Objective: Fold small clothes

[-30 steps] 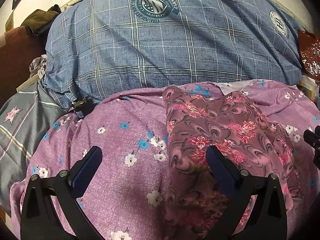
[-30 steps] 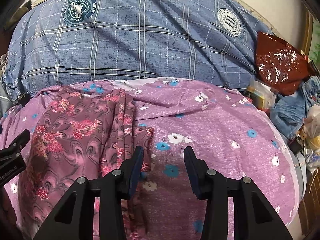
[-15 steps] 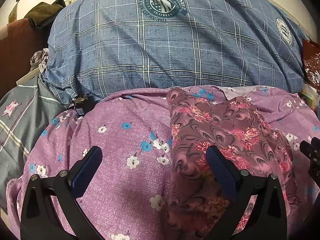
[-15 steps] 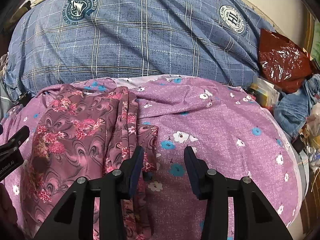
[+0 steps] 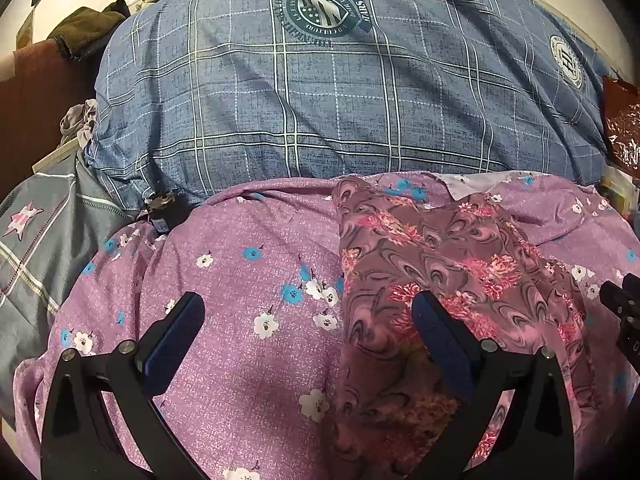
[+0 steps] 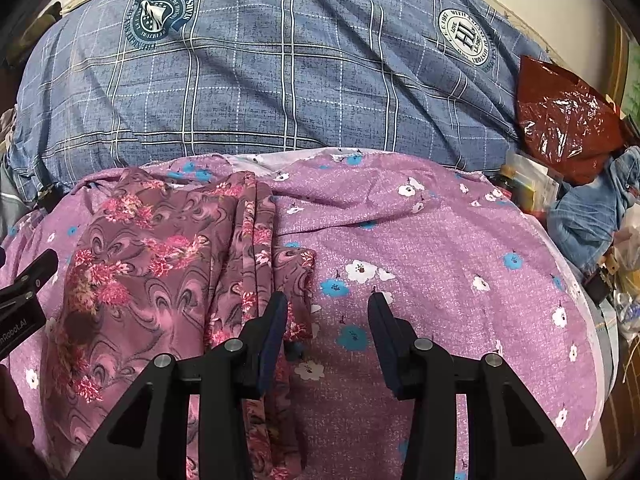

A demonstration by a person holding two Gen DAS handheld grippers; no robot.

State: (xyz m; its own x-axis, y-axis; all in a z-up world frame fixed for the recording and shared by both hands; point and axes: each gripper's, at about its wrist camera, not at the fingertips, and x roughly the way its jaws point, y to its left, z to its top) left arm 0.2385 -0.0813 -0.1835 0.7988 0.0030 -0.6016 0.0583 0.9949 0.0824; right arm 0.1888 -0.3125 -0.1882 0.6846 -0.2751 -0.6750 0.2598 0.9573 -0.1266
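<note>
The mauve swirl-and-rose patterned garment [image 5: 440, 264] lies in a long folded strip on the purple flowered bedsheet [image 5: 248, 280]. The left gripper [image 5: 308, 332], fingers wide apart, straddles its left edge; the right gripper [image 6: 327, 320], fingers apart, hovers at its right edge. Judging by this, each should next pinch an edge for another fold.

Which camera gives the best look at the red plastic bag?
The right wrist view: the red plastic bag shows nearly whole, crinkled and shiny, beside the blue plaid pillow. The left wrist view catches only a sliver at the frame's right edge.
</note>
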